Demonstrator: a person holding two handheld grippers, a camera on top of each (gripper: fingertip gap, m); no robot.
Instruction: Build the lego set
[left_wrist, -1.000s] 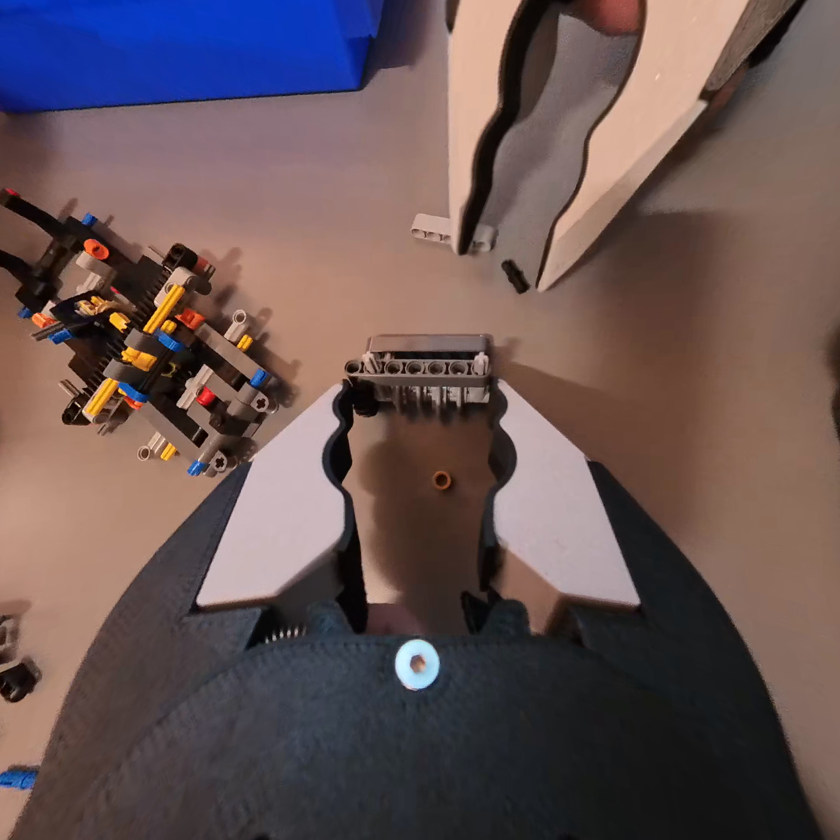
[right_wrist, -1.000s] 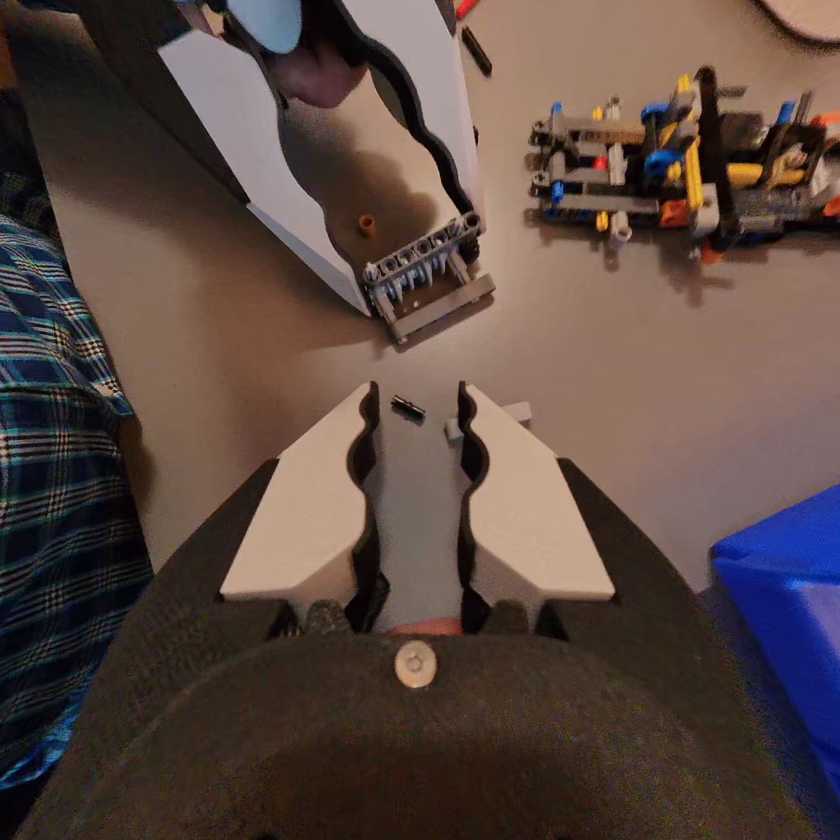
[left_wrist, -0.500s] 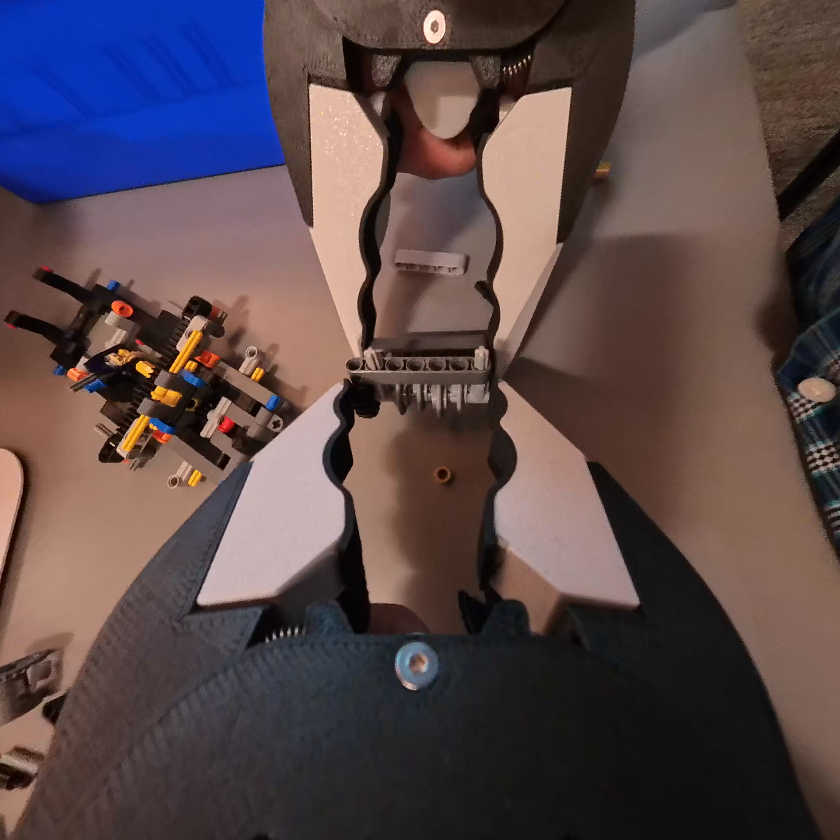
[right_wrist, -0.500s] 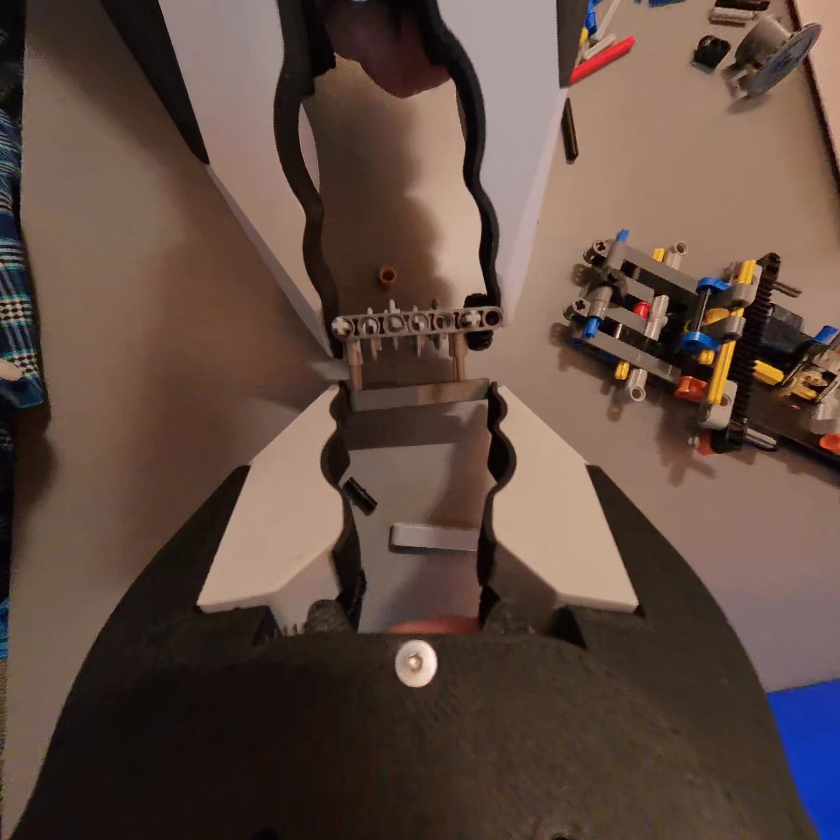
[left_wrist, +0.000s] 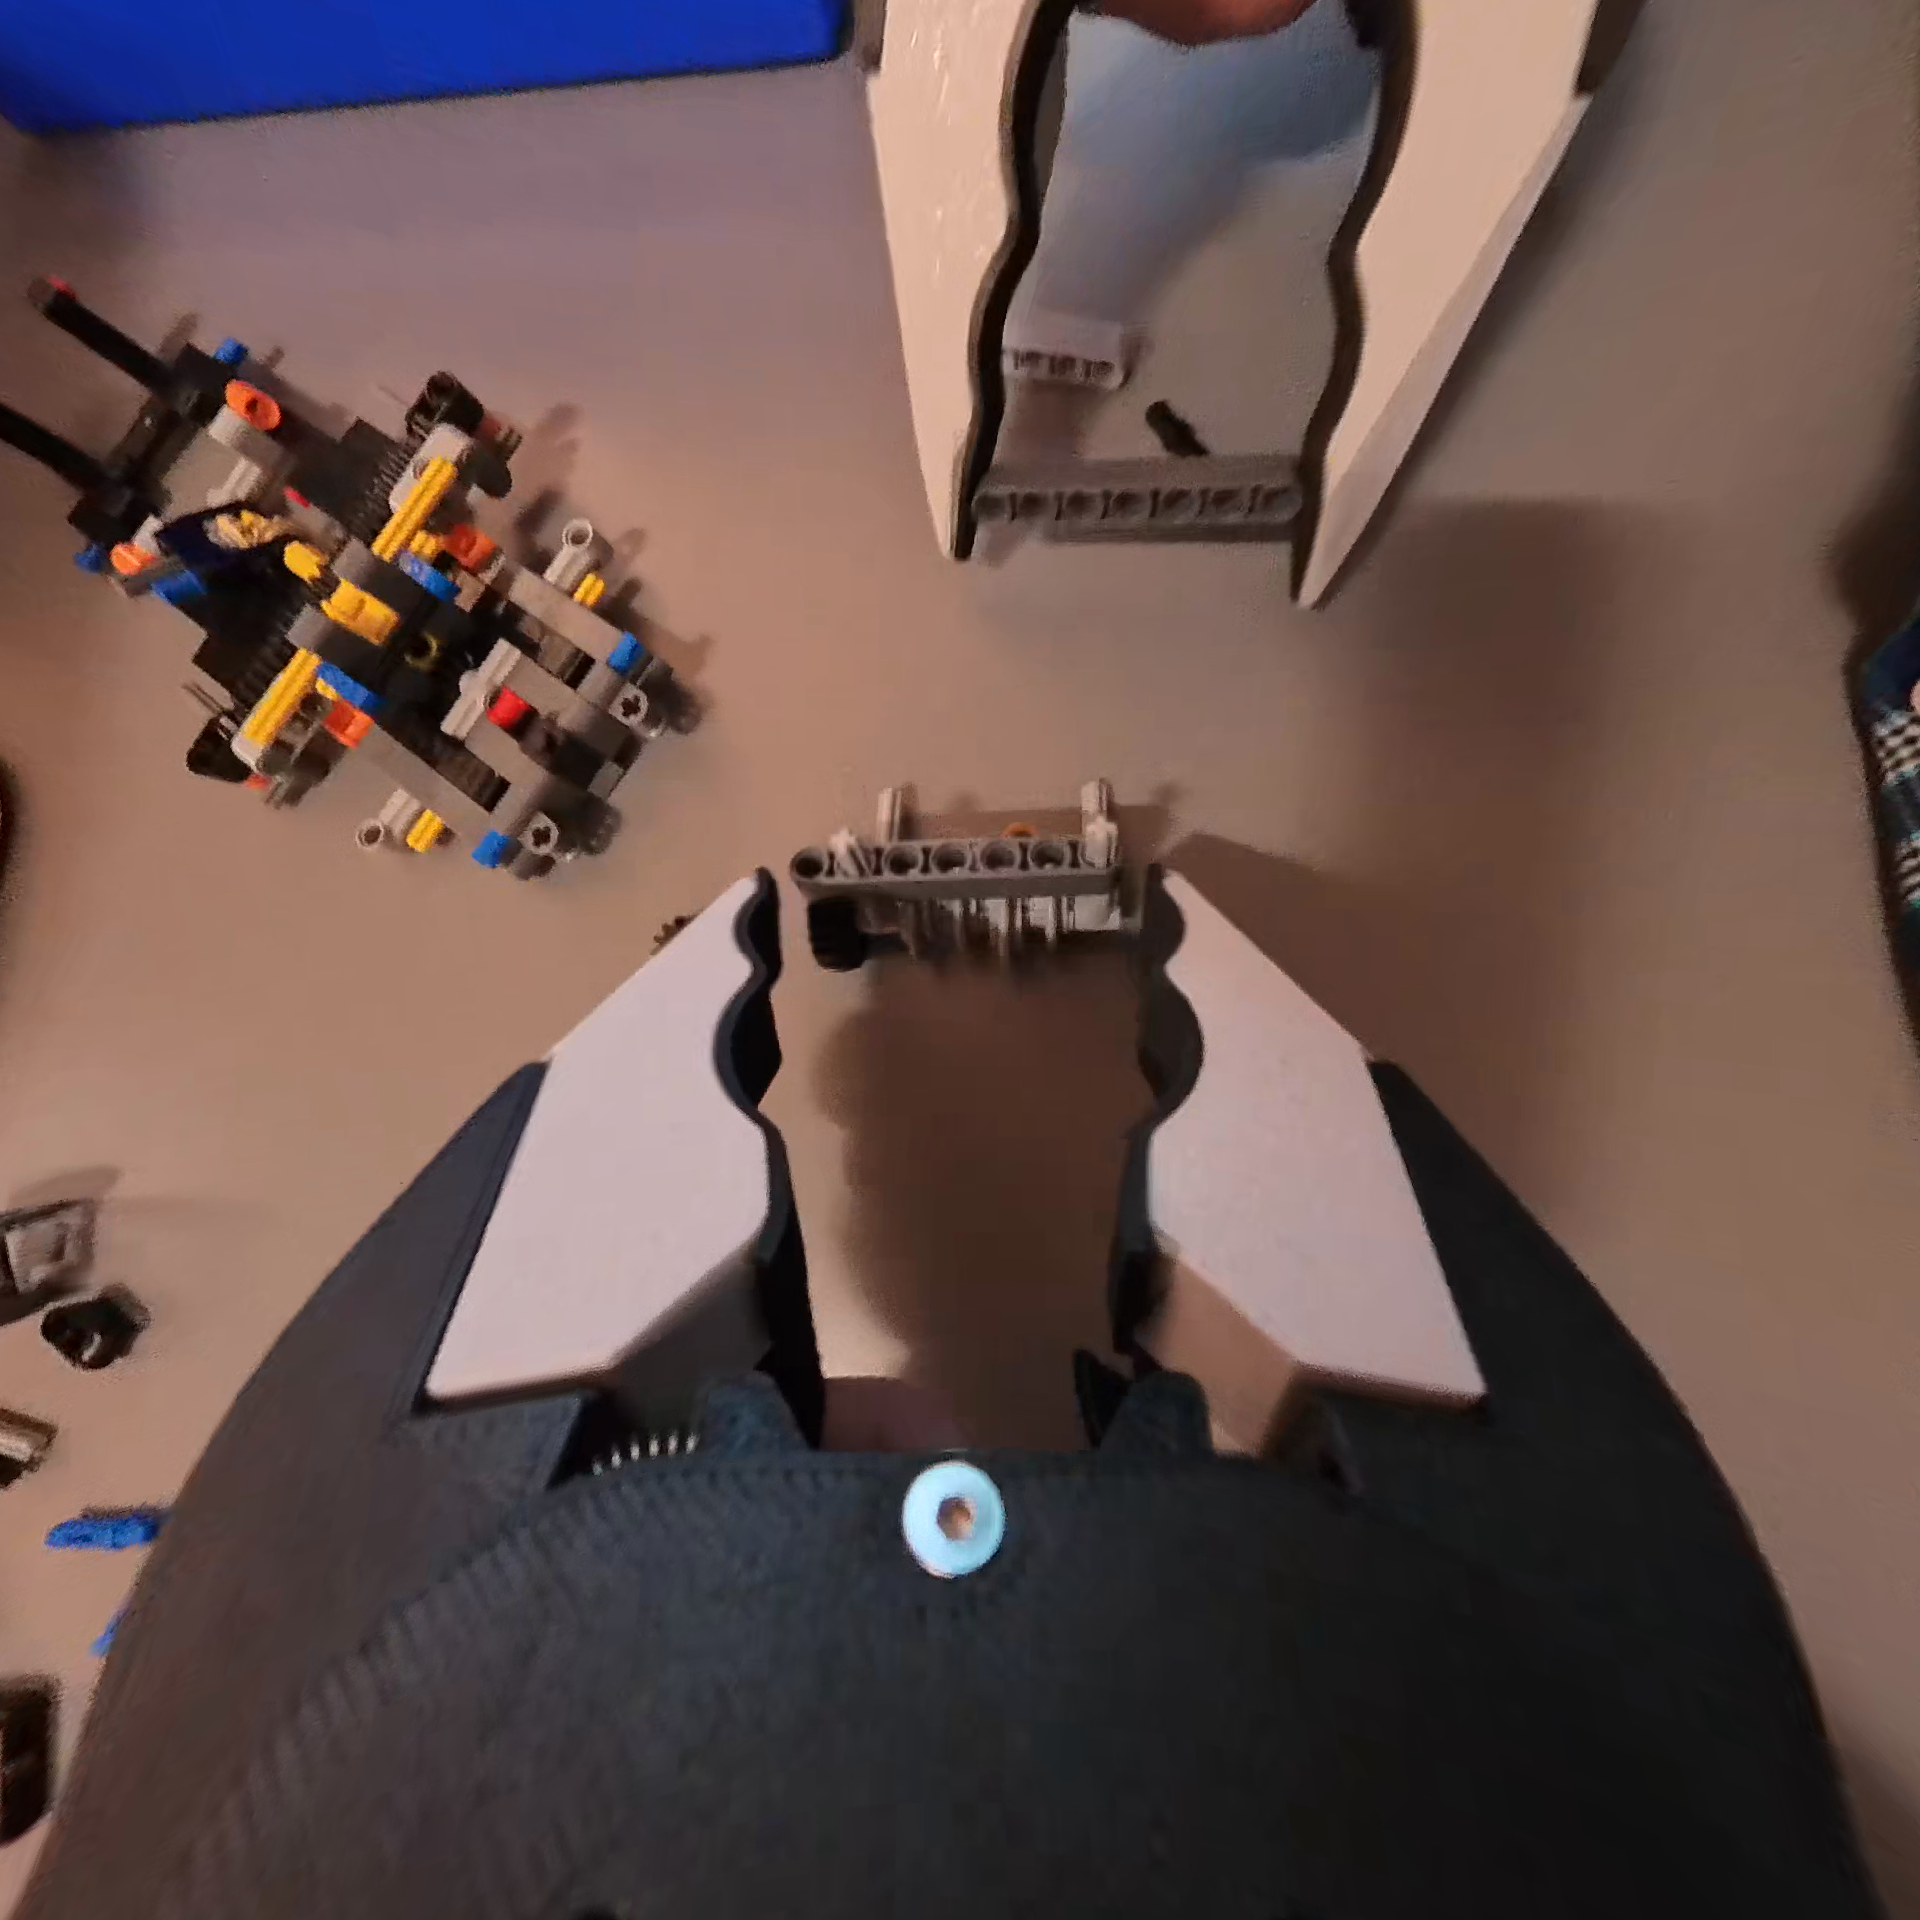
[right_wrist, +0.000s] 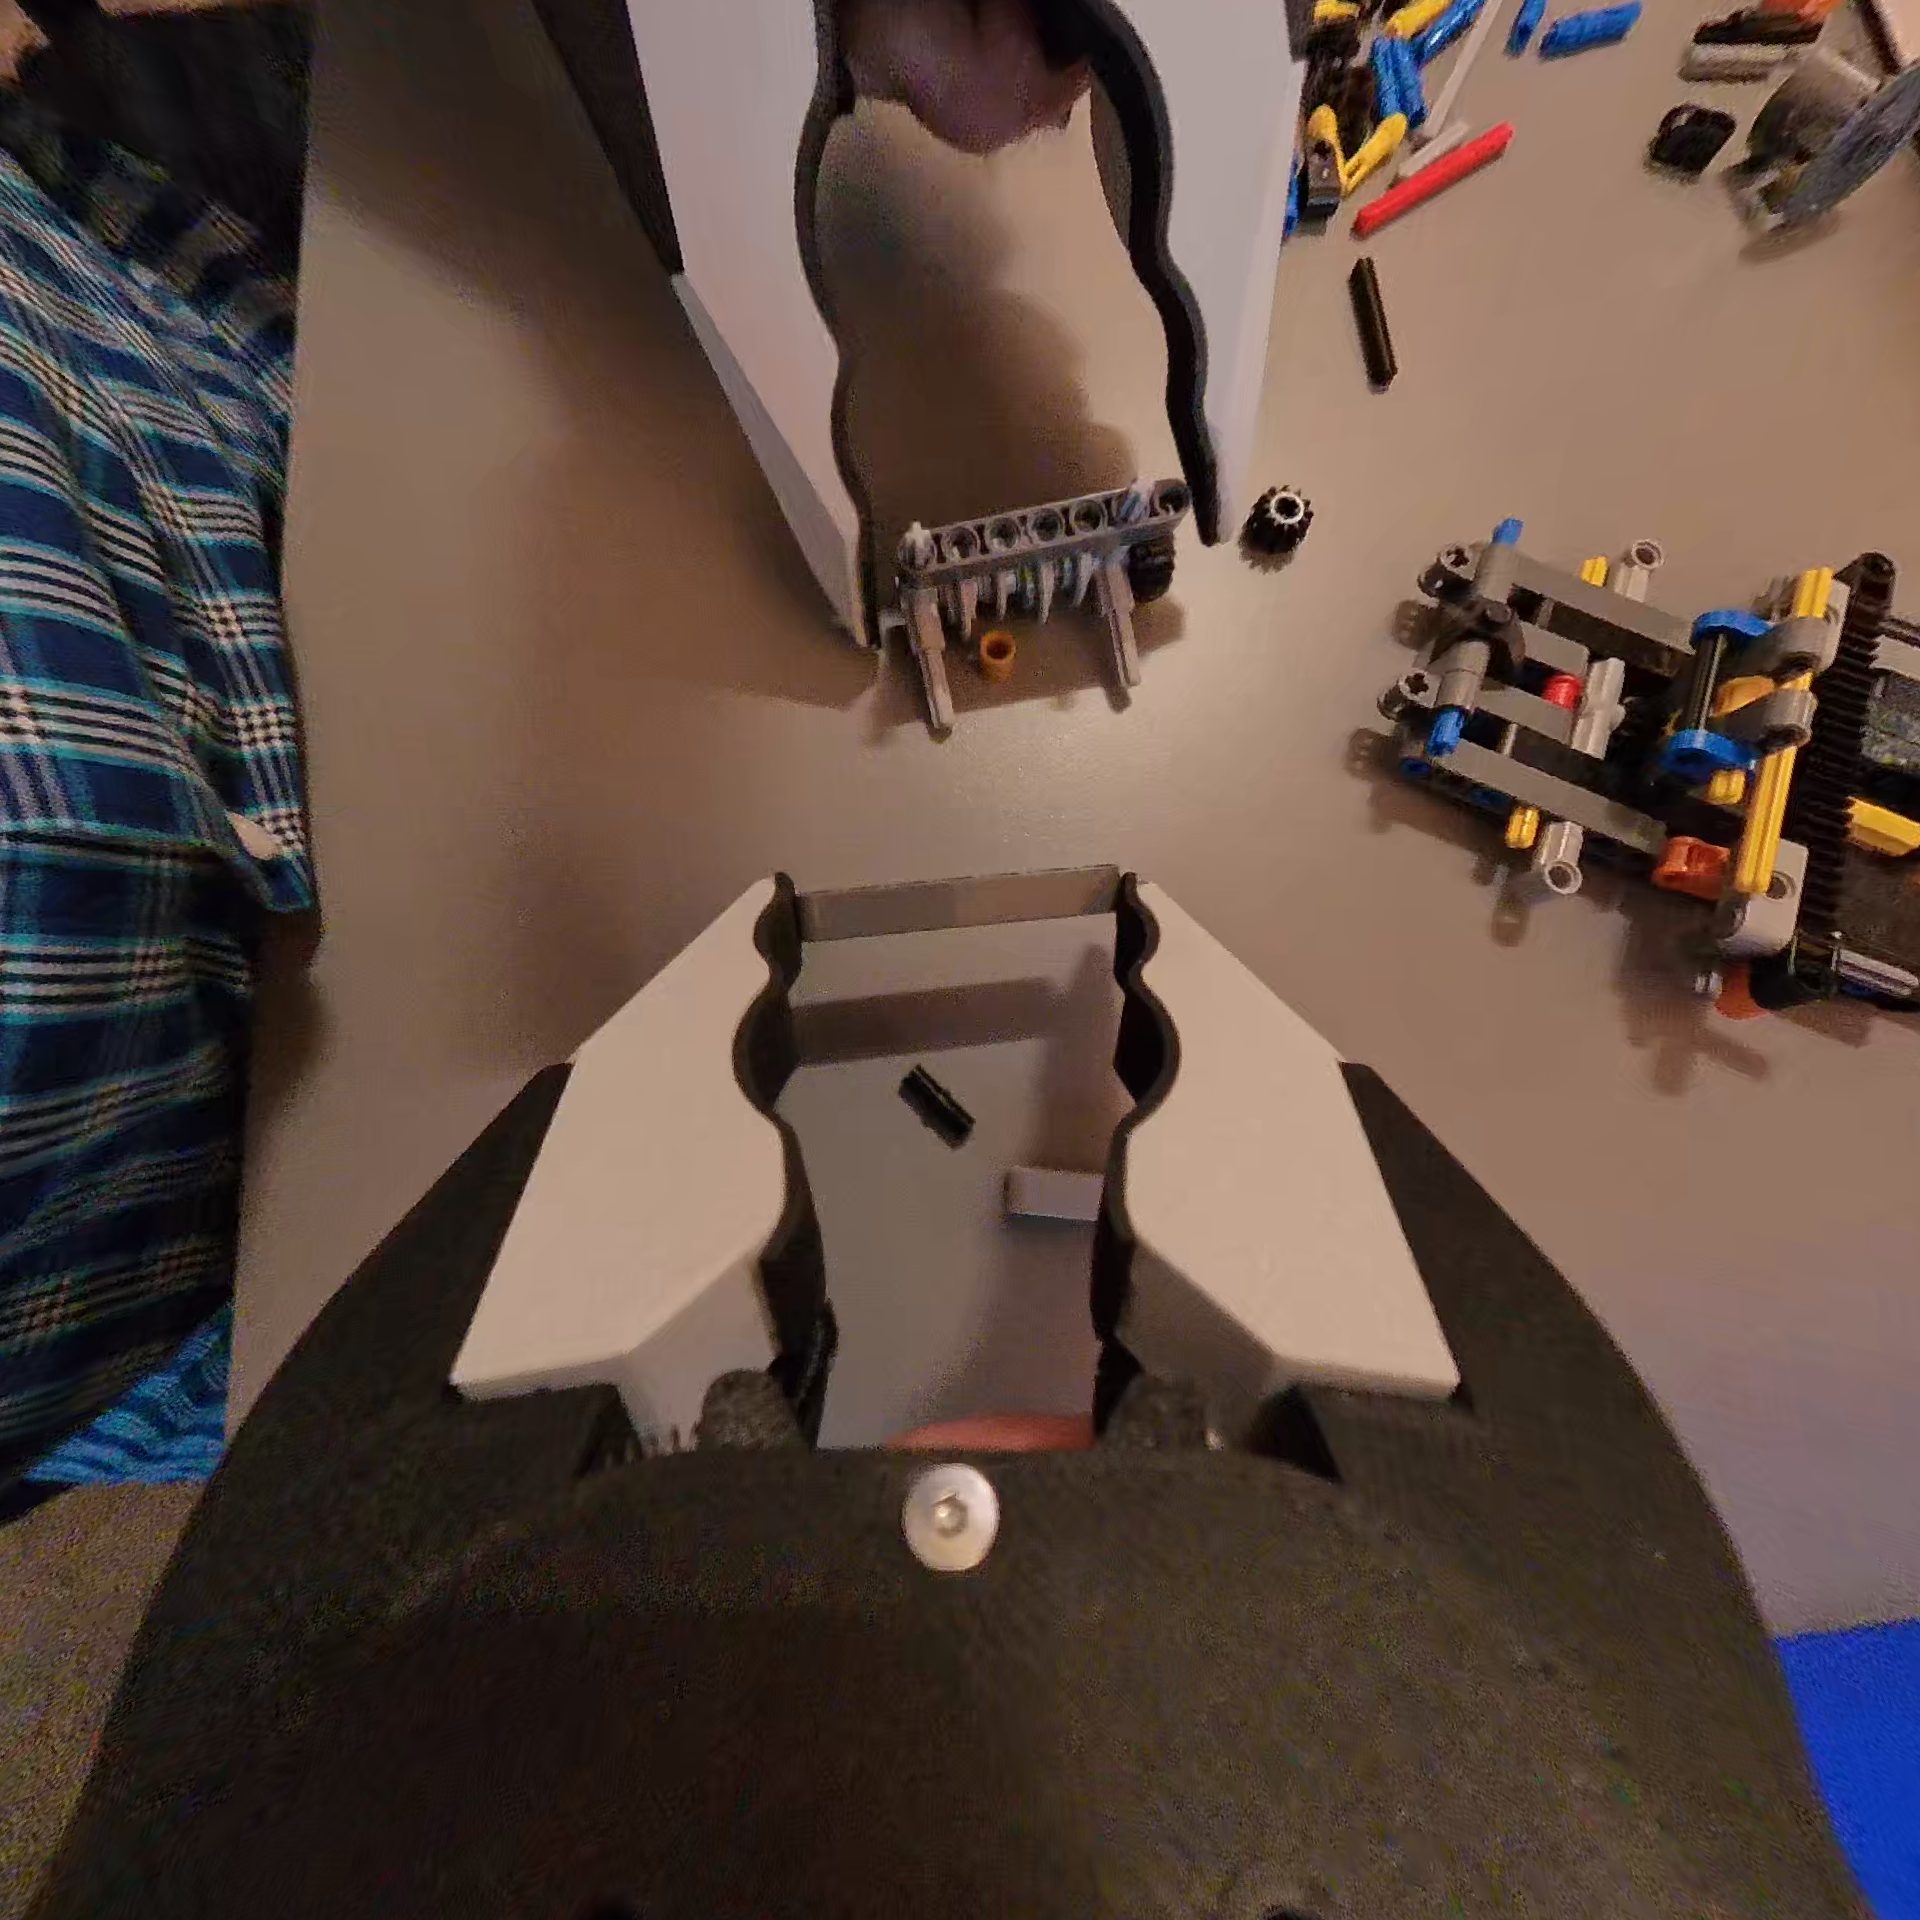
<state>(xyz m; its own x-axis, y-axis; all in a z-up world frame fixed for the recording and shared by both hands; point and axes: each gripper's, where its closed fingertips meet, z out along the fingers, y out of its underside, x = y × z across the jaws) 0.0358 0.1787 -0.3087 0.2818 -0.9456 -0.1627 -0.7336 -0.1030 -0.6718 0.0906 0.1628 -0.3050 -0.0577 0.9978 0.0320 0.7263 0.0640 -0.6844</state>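
Note:
My left gripper (left_wrist: 961, 894) is shut on a light grey beam assembly (left_wrist: 961, 878) with several axles and a black gear, low over the table. It also shows in the right wrist view (right_wrist: 1039, 535), with two axle ends pointing at my right gripper. My right gripper (right_wrist: 956, 896) is shut on a long dark grey beam (right_wrist: 956, 906), held apart from the assembly. That beam shows in the left wrist view (left_wrist: 1138, 504) between the right gripper's fingertips (left_wrist: 1135, 556). An orange bush (right_wrist: 995, 655) lies between the two axles.
The partly built model (left_wrist: 384, 623) lies left of the assembly and shows in the right wrist view (right_wrist: 1662, 748). A black pin (right_wrist: 935, 1104) and a short light grey beam (right_wrist: 1055, 1195) lie under my right gripper. A loose black gear (right_wrist: 1280, 516), loose parts (right_wrist: 1392, 156) and a blue box (left_wrist: 416, 42) are around. From the right gripper's tips to the black pin (right_wrist: 935, 1104) is close to 4 centimeters. Seen from the left wrist view (left_wrist: 1179, 431) as well.
My right gripper came to the assembly, closed on the dark grey beam and drew back with it, off the two axles. My left gripper kept hold of the light grey assembly.

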